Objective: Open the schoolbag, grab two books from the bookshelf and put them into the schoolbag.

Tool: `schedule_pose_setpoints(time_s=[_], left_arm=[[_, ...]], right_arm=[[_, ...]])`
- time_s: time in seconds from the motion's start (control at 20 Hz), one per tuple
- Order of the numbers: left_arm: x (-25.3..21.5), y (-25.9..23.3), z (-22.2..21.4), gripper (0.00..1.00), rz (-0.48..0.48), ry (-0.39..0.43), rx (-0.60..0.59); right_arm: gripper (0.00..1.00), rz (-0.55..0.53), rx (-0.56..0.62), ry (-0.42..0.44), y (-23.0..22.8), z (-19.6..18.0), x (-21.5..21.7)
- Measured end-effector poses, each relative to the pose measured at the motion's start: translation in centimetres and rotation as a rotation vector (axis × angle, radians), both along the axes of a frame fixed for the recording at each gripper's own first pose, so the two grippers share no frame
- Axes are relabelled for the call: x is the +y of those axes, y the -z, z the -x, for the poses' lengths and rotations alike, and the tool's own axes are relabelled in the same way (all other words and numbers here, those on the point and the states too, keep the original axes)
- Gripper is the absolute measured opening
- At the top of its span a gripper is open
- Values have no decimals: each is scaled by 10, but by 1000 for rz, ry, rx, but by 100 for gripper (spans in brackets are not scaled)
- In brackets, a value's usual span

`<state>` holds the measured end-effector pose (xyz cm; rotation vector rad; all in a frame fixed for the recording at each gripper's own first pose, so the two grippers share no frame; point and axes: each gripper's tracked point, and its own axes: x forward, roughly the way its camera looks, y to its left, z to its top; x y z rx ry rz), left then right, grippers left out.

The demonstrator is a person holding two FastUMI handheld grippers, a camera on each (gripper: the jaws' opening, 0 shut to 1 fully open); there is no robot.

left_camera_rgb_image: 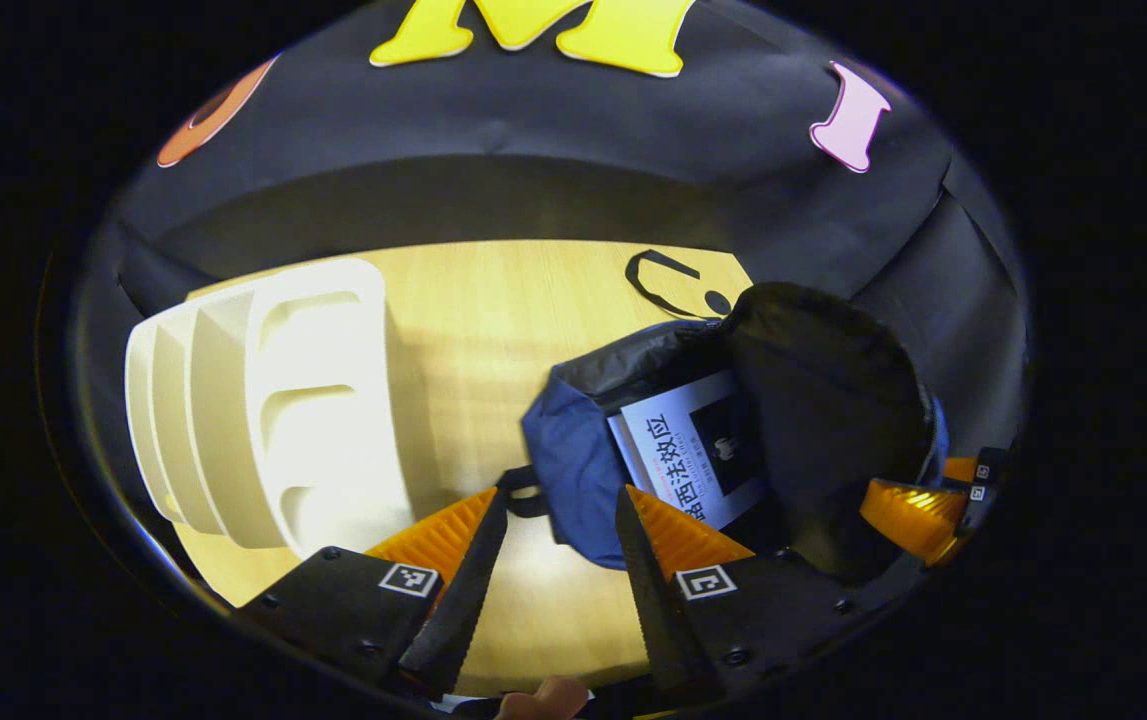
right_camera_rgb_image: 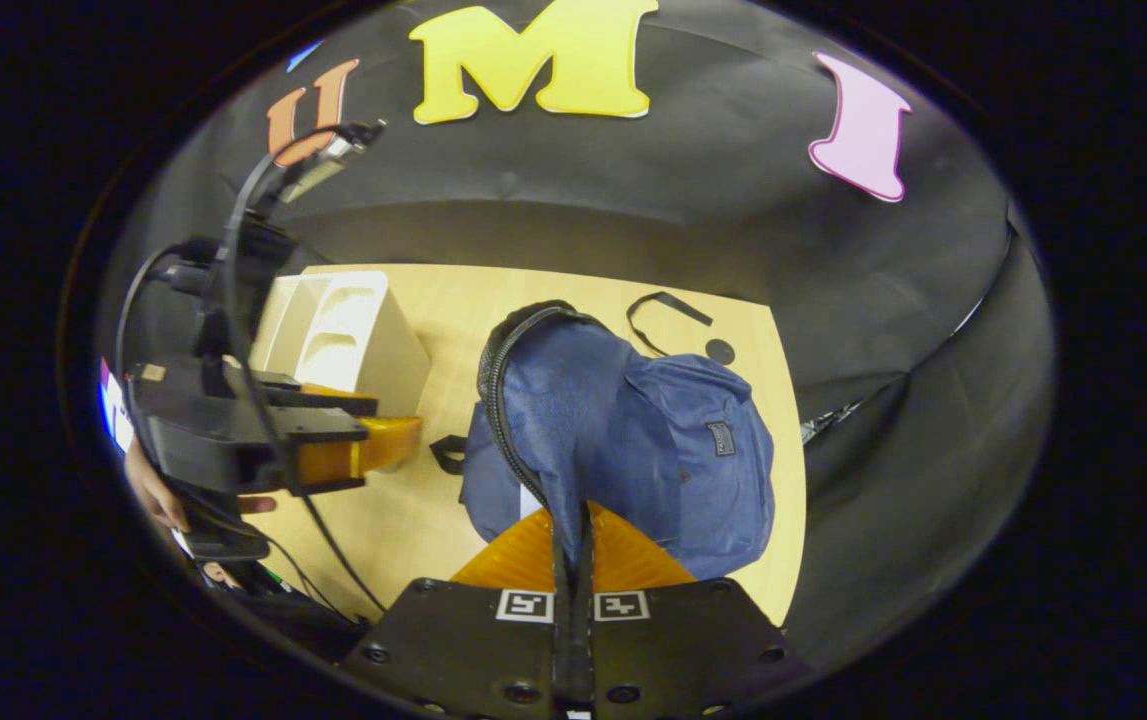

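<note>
I am holding the right tongs [right_camera_rgb_image: 571, 545] pressed together on the edge of the flap [right_camera_rgb_image: 553, 420] of the schoolbag [right_camera_rgb_image: 693, 450], lifting it so the mouth is gaping toward the left side. The left tongs [left_camera_rgb_image: 553, 540] are standing apart with nothing between them, hovering above the bench [left_camera_rgb_image: 493, 310] just short of the bag's opening; in the right gripper view they are appearing at the left [right_camera_rgb_image: 373, 445], well clear of the bag.

The schoolbag [left_camera_rgb_image: 573, 460] is lying on the bench ahead and slightly right of the left tongs. One book [left_camera_rgb_image: 688, 450] is already sitting inside the mouth, cover up, its long axis running from the opening into the bag. The bookshelf [left_camera_rgb_image: 273, 400] is standing to the left of the left tongs, its slots looking empty from here.

I am judging that the left hand is nearer to both shelf and opening, so any further loading falls to it while the right keeps the flap up.

Writing: the book cover is bearing large Chinese characters, which I am leaving untranscribed. A small patch label [right_camera_rgb_image: 720, 437] is sitting on the bag's front, too small to read.
</note>
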<state>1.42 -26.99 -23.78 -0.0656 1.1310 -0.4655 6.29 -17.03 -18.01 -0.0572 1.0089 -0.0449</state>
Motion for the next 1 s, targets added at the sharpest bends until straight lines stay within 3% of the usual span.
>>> schedule_pose_setpoints(time_s=[0.2,0.35,0.5,0.85,0.95,1.0], left_arm=[[39,-26,0,71,-74,3,-94],[49,-47,23,71,-15,-2,-50],[79,-65,27,71,-33,-33,-93],[146,-122,21,71,7,-253,-346],[166,-147,23,71,14,-290,-452],[171,-158,23,71,19,-295,-498]], right_arm=[[0,-18,-2,7,8,-1,8],[0,-24,1,-3,16,-2,16],[0,-34,7,-6,27,-4,26],[0,-79,27,2,74,-14,56],[0,-95,29,11,86,-14,66],[5,-114,28,12,94,-15,72]])
